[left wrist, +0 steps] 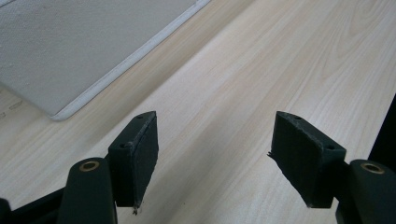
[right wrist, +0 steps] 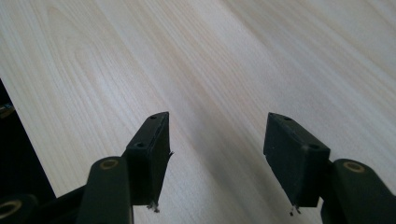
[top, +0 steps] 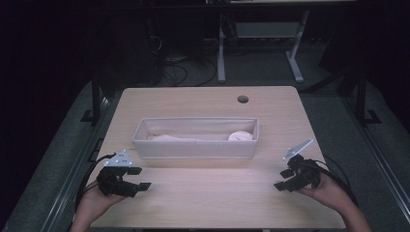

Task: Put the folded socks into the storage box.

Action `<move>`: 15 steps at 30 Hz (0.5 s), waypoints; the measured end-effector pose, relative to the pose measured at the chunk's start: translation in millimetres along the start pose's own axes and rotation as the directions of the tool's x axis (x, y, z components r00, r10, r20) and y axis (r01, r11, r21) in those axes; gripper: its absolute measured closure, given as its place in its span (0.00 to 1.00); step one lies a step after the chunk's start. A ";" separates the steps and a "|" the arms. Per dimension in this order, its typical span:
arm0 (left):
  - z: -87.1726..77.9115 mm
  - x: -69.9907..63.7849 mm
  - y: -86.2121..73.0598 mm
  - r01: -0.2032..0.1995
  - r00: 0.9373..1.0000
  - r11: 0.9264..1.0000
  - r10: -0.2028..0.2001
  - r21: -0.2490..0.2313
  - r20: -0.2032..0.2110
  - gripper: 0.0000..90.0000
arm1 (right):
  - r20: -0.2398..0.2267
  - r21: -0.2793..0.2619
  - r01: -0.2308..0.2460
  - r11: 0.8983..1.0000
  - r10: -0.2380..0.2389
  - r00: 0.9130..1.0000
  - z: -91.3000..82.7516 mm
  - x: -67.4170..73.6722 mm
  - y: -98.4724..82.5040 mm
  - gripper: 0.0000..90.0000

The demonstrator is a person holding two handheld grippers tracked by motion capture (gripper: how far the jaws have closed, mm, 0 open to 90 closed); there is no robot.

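Nearest to us, at the front edge of the pale wood-grain bench [top: 208, 198], our two hands come in, each with a black two-jaw gripper. Our left gripper [top: 138, 178] sits just in front of the left front corner of the long, light grey fabric bin [top: 193, 149], near it but apart from it, its jaws spread with bare bench between them. In the left gripper view the same left gripper [left wrist: 212, 154] points across the wood, and the bin's grey wall [left wrist: 70, 51] with its pale bottom seam lies beyond its left jaw.

Our right gripper [top: 285, 179] rests in front of the bin's right end and off to the right of it, well apart from it, its jaws also spread and pinching nothing. In the right gripper view the right gripper [right wrist: 217, 154] has plain wood between its jaws.

Inside the bin lie a flat pale pink cloth-like piece [top: 176, 137] toward its middle and a rounded pale pink lump [top: 240, 136] at its right end.
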State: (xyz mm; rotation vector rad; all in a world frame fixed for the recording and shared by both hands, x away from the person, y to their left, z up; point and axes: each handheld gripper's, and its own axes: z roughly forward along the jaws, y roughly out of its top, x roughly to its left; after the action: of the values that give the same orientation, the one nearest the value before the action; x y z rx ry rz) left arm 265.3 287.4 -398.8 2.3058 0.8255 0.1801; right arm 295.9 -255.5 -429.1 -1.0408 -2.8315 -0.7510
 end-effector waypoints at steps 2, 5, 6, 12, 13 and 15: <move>0.2 -0.2 -0.3 0.000 1.000 1.000 0.000 -0.002 0.000 0.35 | -0.002 -0.009 -0.008 1.000 0.008 1.000 -0.4 0.6 -3.8 0.45; 0.8 -0.3 -0.3 0.000 1.000 1.000 0.000 -0.001 0.000 0.35 | -0.003 -0.016 -0.011 1.000 0.011 1.000 -0.4 2.2 -8.4 0.45; 1.2 -0.3 -0.3 0.001 1.000 1.000 -0.001 -0.002 0.000 0.35 | -0.002 -0.018 -0.012 1.000 0.012 1.000 -0.6 3.1 -9.7 0.45; 2.6 -0.9 0.2 -0.003 1.000 1.000 0.003 0.004 0.001 0.35 | -0.008 -0.034 -0.017 0.999 0.017 1.000 0.1 6.2 -17.1 0.44; 2.6 -0.8 0.2 -0.002 1.000 1.000 0.002 0.004 -0.001 0.35 | -0.010 -0.039 -0.024 0.999 0.023 1.000 0.5 6.9 -18.7 0.44; 2.4 -0.8 0.0 -0.002 1.000 1.000 0.002 0.003 -0.003 0.34 | -0.010 -0.041 -0.024 0.999 0.023 1.000 0.9 7.5 -21.2 0.44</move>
State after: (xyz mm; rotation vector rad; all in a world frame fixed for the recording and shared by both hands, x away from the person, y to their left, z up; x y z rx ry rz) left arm 265.5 285.6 -400.7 2.3098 0.8250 0.1835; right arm 277.0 -264.6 -437.5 -1.0713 -2.8026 -0.8131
